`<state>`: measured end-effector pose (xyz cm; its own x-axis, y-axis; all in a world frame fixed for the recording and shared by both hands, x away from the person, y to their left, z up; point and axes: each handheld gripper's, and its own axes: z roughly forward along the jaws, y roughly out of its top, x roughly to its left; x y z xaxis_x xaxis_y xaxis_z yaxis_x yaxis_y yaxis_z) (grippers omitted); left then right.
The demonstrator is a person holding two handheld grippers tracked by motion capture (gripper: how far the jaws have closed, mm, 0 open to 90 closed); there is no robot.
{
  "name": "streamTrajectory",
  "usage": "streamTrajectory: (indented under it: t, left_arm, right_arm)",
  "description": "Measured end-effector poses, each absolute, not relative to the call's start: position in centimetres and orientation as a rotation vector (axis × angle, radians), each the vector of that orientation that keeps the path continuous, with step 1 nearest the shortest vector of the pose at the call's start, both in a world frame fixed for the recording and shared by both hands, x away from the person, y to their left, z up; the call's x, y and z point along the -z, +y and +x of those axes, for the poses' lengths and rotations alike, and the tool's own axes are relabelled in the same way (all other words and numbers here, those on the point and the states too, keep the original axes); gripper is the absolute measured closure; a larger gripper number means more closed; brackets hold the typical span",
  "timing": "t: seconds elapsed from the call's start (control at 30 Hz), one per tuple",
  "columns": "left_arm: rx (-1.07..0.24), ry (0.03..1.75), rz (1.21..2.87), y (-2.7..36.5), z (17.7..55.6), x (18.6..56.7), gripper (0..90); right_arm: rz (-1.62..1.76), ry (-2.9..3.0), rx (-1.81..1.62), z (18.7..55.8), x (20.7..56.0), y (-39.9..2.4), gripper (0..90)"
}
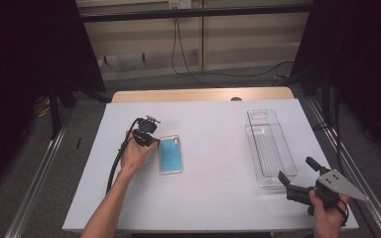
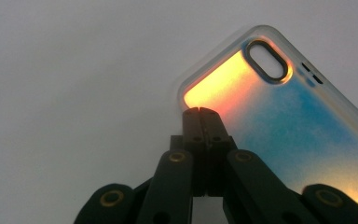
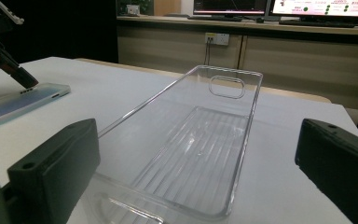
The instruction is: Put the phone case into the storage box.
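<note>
— Nearest the person?
— The right gripper sits at the table's near right edge, jaws spread wide, nothing between them, facing the clear tray.
— And farther off?
— The left gripper, jaws pinched together on nothing, tips touching the blue phone case's left edge, mid-table.

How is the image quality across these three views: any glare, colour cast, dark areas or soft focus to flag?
High view: evenly lit table, room edges nearly black, slightly soft. Left gripper view: phone case glows orange near its camera cutout, blue lower down, shut left tongs in dark silhouette, table dim grey. Right gripper view: clear tray sharp with faint reflections, open right tongs soft at the frame's bottom.
</note>
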<state>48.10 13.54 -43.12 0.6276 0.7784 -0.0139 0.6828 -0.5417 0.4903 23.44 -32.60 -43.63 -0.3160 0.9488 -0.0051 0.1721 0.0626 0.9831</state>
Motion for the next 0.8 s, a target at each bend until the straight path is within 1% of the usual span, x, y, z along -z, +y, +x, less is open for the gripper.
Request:
streamTrajectory:
  t: [0.1,0.8]
  left_arm:
    - [-0.261,1.162,2.368,13.4,48.3,43.2,90.0]
    - [-0.253,1.106,2.382,12.1,48.9,43.5,90.0]
  right_arm:
    - [1.144,1.6,-1.323,23.4,43.6,-32.6,0.0]
    - [1.142,1.603,-1.322,23.5,43.7,-32.6,0.0]
